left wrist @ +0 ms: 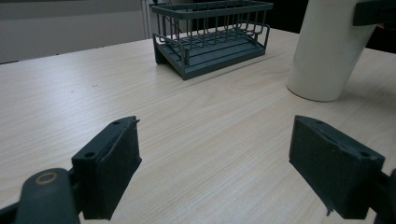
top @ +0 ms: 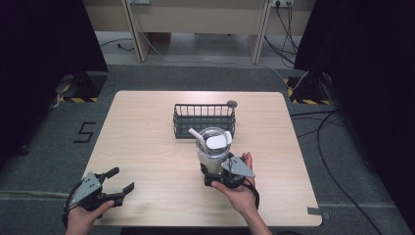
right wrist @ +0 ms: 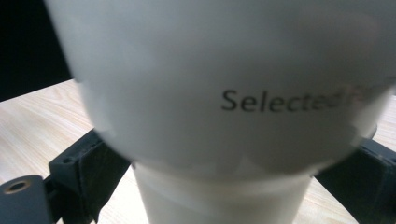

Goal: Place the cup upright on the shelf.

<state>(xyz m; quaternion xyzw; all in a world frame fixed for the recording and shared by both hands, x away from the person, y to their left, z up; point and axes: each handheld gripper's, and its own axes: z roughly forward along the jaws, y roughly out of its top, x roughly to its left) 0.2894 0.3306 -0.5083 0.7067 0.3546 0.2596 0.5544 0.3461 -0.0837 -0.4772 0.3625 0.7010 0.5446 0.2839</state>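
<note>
The right gripper (top: pixel 219 172) is at the near right part of the table (top: pixel 147 161), its two black jaws set on either side of the white cup (top: pixel 211 149) and pressed against the cup's narrow lower part. The cup stands upright on the table directly ahead of that gripper, touching both jaws. In the right gripper view the cup (right wrist: pixel 224 107) is very close and blurred, widening upward above the jaws, with the word "Selected" printed across its side. From above, a white spoon-like piece (top: pixel 195 133) and a rounded white thing lie inside the cup's mouth; what they are cannot be told.

Just beyond the cup, on its far side from the right gripper, stands a dark wire basket (top: pixel 204 120), near the cup and possibly touching its rim; the high view does not settle this. A small dark round thing (top: pixel 232 104) sits at the basket's far right corner.

The left gripper (top: pixel 120 183) is held at the near left edge of the table, well apart from the cup, its jaws spread wide with bare wood between them. Ahead of it and to its right is the cup (left wrist: pixel 327 51); farther ahead stands the basket (left wrist: pixel 212 39), with open tabletop in between.
</note>
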